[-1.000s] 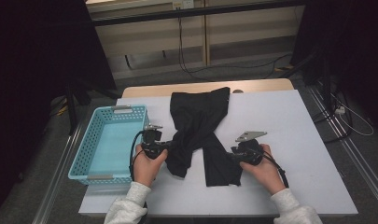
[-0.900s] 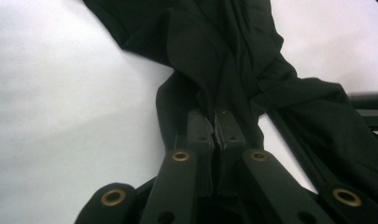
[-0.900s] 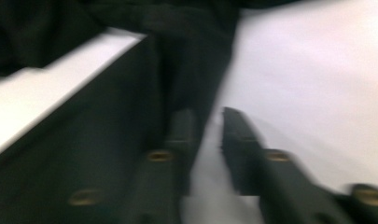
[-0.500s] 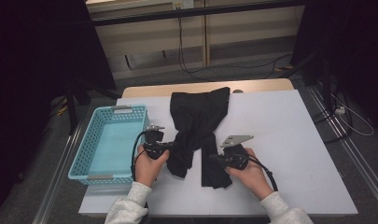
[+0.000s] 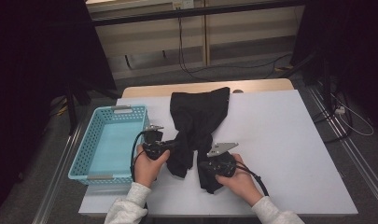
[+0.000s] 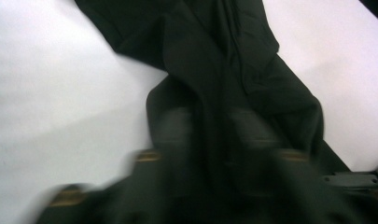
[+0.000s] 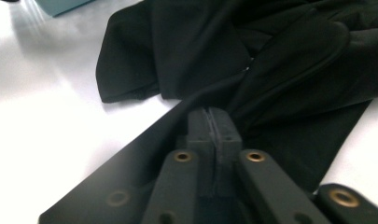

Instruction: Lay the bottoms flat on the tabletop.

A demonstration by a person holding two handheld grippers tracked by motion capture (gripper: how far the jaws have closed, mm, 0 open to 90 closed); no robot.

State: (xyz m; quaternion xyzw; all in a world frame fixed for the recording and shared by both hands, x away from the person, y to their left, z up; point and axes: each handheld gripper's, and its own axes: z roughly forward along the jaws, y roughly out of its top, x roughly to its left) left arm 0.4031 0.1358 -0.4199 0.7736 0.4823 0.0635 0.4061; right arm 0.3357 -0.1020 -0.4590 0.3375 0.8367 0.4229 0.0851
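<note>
A black garment [image 5: 198, 112] lies on the white table [image 5: 280, 140], its two legs reaching toward the person. My left gripper [image 5: 170, 145] sits at the left leg. Its jaws have just been opening and stand apart in the blurred left gripper view [image 6: 212, 121], with a fold of the black cloth [image 6: 214, 46] loose between them. My right gripper [image 5: 203, 165] is at the right leg's end. Its jaws have just closed and then eased a touch, and the tips [image 7: 213, 116] stay pinched together on a bunched fold of the garment [image 7: 200, 46].
A light blue mesh basket [image 5: 79, 158] stands at the table's left edge, close beside the left hand; its corner [image 7: 60, 4] shows in the right gripper view. Bare white table extends to the right of the garment. Cables lie on the floor beyond the table.
My right gripper has moved left toward the left one, dragging the garment's right leg with it. The left hand has stayed where it was.
</note>
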